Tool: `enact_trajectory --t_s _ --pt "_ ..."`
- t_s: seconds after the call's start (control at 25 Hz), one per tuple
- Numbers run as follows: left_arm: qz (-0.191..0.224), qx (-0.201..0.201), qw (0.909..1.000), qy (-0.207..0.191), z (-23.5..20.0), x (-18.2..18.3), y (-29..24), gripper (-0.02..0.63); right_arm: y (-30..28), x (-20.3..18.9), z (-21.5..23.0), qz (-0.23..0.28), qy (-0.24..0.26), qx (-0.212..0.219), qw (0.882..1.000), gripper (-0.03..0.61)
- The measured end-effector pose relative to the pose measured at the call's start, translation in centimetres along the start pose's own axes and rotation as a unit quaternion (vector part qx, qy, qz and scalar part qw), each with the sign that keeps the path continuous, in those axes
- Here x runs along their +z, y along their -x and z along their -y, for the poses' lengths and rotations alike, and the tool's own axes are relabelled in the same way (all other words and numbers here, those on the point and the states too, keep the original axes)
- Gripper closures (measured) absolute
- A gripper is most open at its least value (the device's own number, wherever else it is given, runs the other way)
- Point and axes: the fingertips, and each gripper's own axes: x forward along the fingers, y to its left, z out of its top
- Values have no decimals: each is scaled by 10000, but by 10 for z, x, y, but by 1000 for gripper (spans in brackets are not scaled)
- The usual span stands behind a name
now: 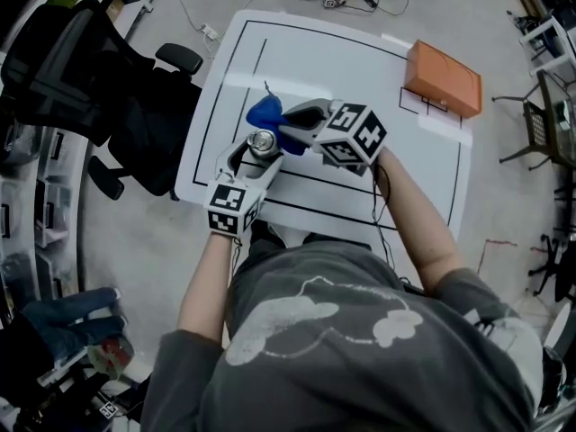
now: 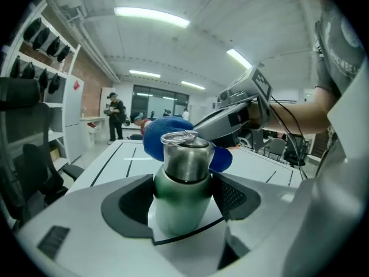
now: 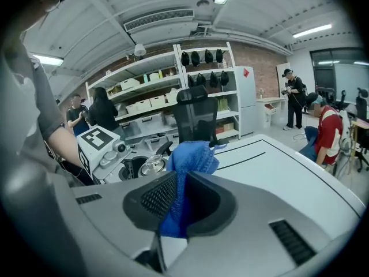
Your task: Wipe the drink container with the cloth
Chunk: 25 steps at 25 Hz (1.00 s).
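The left gripper (image 2: 183, 196) has its jaws spread wide around the drink container (image 2: 183, 178), both pads pressing the green body while the steel top stands upright above them. The right gripper (image 3: 179, 203) pinches the blue cloth (image 3: 193, 157) tight between its jaws. Seen from the head view, the cloth lies just beyond the container's lid, above the white table (image 1: 342, 61), with an orange box (image 1: 443, 79) well apart at the far right corner.
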Motion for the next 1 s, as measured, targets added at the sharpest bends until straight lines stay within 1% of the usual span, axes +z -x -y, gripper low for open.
enact_trajectory --t_s 0.16,0.32,0.44,0.64,0.8,0.92,1.0 --pt "-6 -666 9975 -218 3 2 0 296 -7 -8 4 -119 -119 -164 9997 526" --pt "-87 -1342 9896 -502 6 1 2 296 -14 -16 7 -260 -233 -268 9990 526" --pt "-150 -1833 9803 -719 6 1 3 296 -18 -22 11 -363 -404 -382 9978 528" --pt "-212 -2526 9620 -1013 6 0 5 295 -30 -40 23 -712 -498 -748 9934 531" --pt "-149 -2954 9483 -1153 5 -1 6 295 -43 -62 27 -1004 -493 -935 9893 531" --pt "-135 -3217 9386 -1237 4 -1 7 295 -49 -75 30 -1133 -677 -1005 9862 531" --pt "-118 -3328 9343 -1276 4 0 7 295 -52 -82 31 -1179 -826 -1025 9843 531"
